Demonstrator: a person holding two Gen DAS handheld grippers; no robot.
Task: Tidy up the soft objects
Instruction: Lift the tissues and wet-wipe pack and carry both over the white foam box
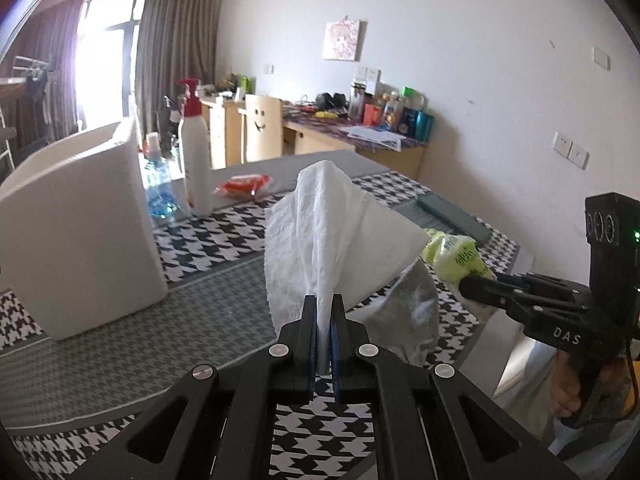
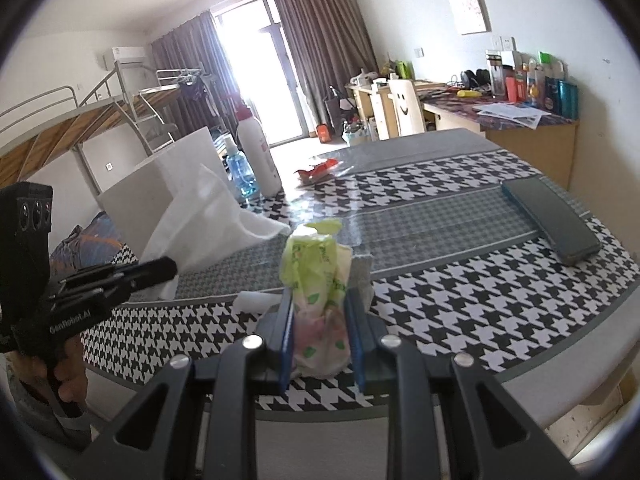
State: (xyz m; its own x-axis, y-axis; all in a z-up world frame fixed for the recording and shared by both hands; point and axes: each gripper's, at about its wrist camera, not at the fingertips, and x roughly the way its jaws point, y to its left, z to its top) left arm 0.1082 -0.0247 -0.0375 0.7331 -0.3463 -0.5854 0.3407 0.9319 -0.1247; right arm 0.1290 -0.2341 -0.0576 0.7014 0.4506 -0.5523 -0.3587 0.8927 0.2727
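White crumpled paper tissue (image 1: pixel 332 236) lifted clear of table | left gripper (image 1: pixel 324 320) pinched tight on its fold, keeping it off the houndstooth tablecloth (image 1: pixel 224 236) | right gripper (image 2: pixel 320 312) clamps green-printed tissue packet (image 2: pixel 316 280) near front edge, steadying it.

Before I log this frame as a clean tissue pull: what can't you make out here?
- Left wrist view: the tissue hides most of the green tissue pack.
- Right wrist view: the pack's print is too blurred to read.
- Both views: the white box's inside is hidden by its wall.
- Left wrist view: the red packet's label is too small.
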